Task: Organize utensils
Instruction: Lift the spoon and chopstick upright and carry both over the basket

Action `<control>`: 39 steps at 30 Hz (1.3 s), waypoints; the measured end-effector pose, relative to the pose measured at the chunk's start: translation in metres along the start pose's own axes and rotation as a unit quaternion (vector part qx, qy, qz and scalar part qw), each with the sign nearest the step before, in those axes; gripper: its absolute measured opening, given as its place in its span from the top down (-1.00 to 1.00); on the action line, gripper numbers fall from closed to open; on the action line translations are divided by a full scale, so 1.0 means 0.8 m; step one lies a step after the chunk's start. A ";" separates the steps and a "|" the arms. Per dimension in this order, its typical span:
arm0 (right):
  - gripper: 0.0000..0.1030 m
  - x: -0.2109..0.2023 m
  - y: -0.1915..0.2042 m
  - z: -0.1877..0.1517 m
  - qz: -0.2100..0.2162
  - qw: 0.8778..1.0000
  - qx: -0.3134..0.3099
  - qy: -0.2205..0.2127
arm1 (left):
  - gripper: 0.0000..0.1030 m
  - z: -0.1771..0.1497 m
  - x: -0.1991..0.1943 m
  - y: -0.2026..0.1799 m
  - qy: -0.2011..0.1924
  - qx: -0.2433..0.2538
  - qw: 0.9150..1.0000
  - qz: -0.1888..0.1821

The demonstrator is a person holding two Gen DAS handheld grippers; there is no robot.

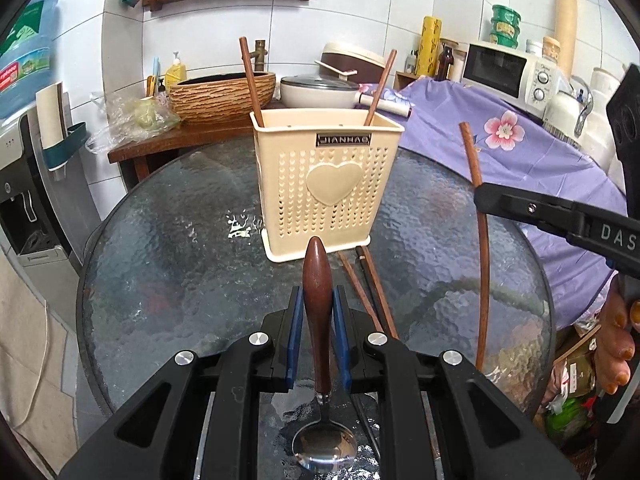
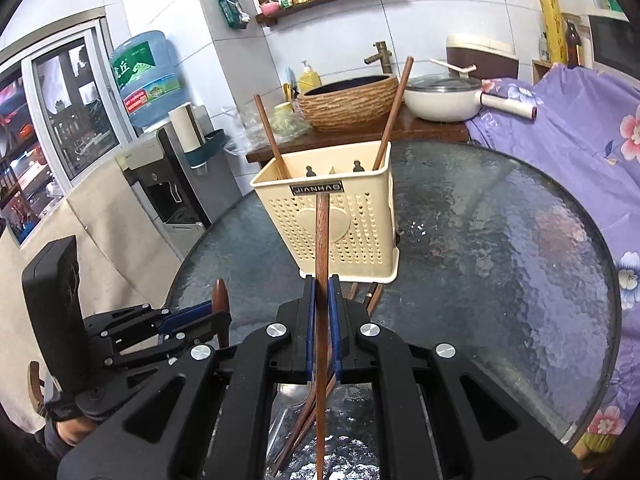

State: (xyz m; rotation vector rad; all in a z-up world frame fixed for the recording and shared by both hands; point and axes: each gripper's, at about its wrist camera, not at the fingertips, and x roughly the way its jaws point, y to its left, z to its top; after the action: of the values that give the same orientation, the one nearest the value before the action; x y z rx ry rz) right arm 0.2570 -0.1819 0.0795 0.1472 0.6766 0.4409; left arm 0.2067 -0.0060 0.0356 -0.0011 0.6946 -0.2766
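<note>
Left jaws pinch a wooden-handled steel spoon (image 1: 318, 320), right jaws a slim wooden chopstick (image 2: 321, 280)

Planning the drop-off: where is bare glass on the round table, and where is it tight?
Bare: the round glass table left of the cream perforated plastic holder, and the wide stretch between it and the purple floral cloth. Crowded: the near side, where loose brown chopsticks lie by the holder's base.
</note>
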 end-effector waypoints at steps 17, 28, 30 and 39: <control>0.86 -0.043 0.010 0.024 0.011 0.999 -0.018 -0.031 | 0.72 0.027 -0.030 0.001 -0.037 -0.008 0.999 -0.017; 0.86 -0.054 0.020 0.055 0.003 0.998 -0.039 -0.045 | 0.72 0.058 -0.037 -0.004 -0.056 -0.003 0.998 -0.026; 0.86 -0.058 0.023 0.067 0.003 0.998 -0.041 -0.050 | 0.72 0.070 -0.044 -0.005 -0.064 0.000 0.998 -0.030; 0.86 -0.079 0.035 0.146 0.002 0.995 -0.046 -0.091 | 0.72 0.148 -0.080 -0.006 -0.102 -0.001 0.993 -0.053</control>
State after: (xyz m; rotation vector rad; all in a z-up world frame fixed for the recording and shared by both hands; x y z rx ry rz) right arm 0.2779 -0.1837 0.2133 0.1006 0.4760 0.4561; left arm 0.2333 -0.0054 0.1681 -0.0667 0.4919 -0.3717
